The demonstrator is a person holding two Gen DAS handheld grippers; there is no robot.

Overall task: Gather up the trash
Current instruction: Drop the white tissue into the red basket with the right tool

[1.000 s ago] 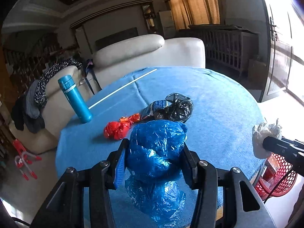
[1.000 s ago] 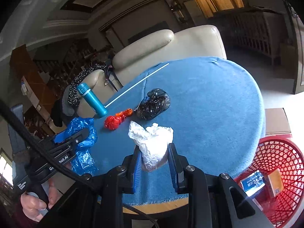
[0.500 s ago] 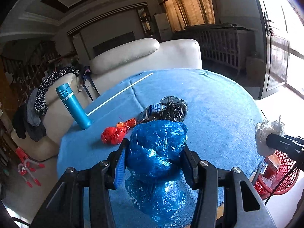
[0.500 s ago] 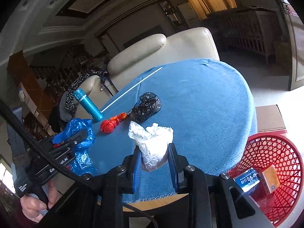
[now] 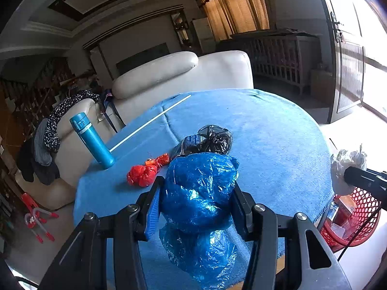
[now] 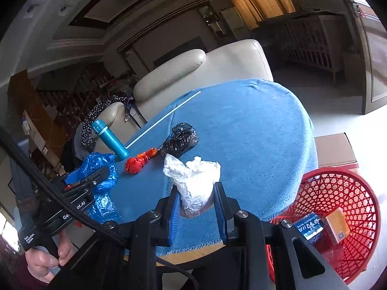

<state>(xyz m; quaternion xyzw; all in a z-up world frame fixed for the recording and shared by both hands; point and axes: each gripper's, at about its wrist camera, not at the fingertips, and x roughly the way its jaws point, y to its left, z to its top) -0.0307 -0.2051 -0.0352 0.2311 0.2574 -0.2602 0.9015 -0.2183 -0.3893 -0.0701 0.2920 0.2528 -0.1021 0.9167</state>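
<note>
The left gripper [image 5: 196,200] has its jaws pinched on a crumpled blue plastic bag [image 5: 199,188], its loose tail hanging below, over the near edge of the bench. The right gripper [image 6: 196,207] has its jaws pressed on a wad of white plastic film [image 6: 193,181] held near the red mesh plastic basket [image 6: 338,193] on the floor to the right. Both look light, soft and slippery, so a grip across the bulk seems safest.

Farther in, a red knotted plastic bundle [image 5: 142,175] and a black crumpled plastic bag [image 5: 212,137] lie on the blue cloth-covered round bench [image 5: 278,149]; each would probably take best at its thickest part. A teal cylindrical flask [image 5: 92,142] stands at the left and a thin white rod [image 5: 150,123] lies beyond. A cream leather sofa [image 5: 181,72] sits behind.
</note>
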